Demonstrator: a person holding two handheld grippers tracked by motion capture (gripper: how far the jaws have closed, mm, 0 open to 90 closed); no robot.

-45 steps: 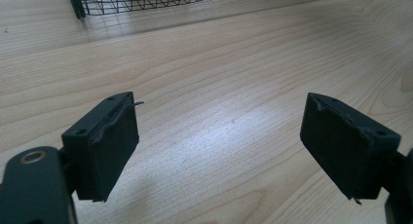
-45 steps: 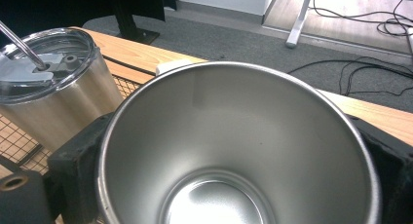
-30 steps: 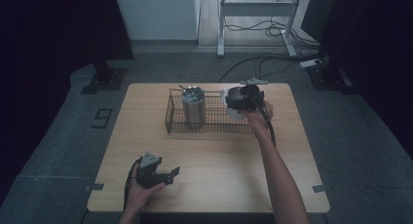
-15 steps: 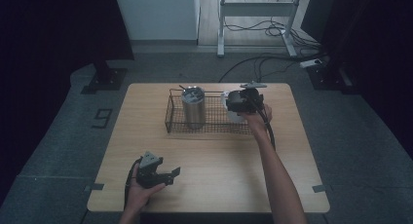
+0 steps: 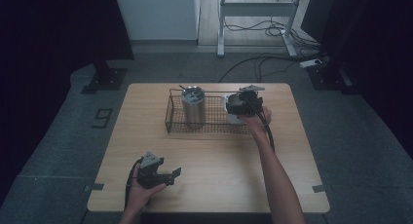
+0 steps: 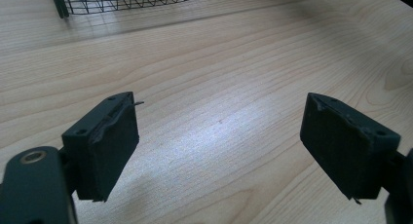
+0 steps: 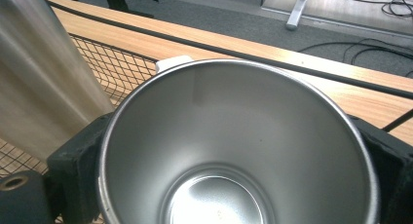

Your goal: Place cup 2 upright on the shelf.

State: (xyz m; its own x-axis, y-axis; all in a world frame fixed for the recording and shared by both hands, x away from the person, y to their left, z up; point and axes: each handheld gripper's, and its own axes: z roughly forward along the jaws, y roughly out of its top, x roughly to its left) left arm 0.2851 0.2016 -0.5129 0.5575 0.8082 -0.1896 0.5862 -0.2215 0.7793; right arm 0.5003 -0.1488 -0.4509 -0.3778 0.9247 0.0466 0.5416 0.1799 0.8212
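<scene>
- your right gripper [image 5: 239,106] has its jaws closed around a white cup [image 5: 232,116] with a steel inside, one jaw on each side of the rim.
- the cup sits low at the right end of the wire basket [image 5: 175,125]; whether its base touches the mesh, you cannot tell.
- a steel tumbler [image 5: 193,107] already stands upright in the basket's left half, near the cup but apart from it.
- your left gripper [image 5: 160,175] rests on the surface [image 5: 219,156] near the front edge, jaws wide with nothing between them.
- judgement: loading looks nearly done; what's left is seating the cup, letting go, lifting clear.
</scene>
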